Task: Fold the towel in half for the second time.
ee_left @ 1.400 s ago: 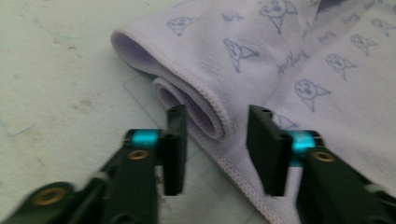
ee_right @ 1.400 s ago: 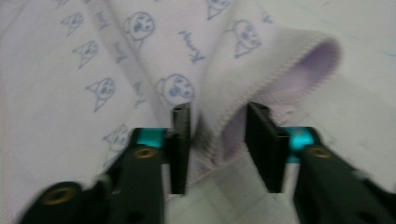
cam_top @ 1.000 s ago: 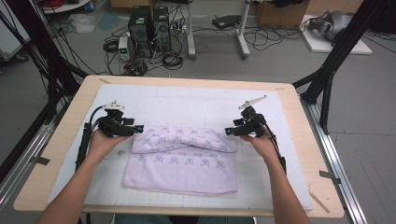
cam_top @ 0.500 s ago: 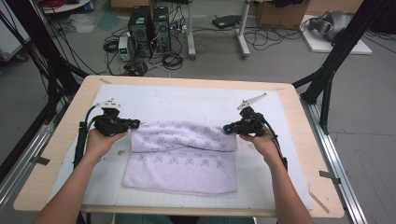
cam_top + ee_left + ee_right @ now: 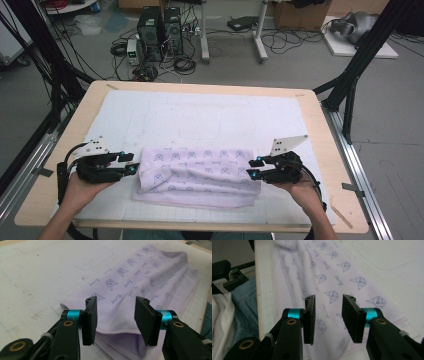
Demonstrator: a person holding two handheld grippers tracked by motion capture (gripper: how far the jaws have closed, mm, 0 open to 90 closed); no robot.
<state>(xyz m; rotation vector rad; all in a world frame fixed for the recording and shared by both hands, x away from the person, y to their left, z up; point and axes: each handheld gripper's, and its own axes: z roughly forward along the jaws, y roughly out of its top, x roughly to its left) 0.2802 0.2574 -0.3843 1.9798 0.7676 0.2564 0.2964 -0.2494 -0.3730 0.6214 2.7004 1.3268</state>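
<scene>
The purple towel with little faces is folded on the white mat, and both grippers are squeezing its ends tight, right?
Not quite. The towel is folded on the white mat, but neither gripper squeezes it. The left gripper and right gripper have just opened; their gripper views show the jaws apart, nothing between.

White mat (image 5: pixel 200 115), wooden table (image 5: pixel 320 130), 2 computer towers (image 5: pixel 160 27)

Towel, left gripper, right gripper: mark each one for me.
towel (image 5: pixel 197 170), high view, middle of the folded top layer.
left gripper (image 5: pixel 115 315), left gripper view, midway between its open fingertips.
right gripper (image 5: pixel 329 315), right gripper view, midway between its open fingertips.
</scene>
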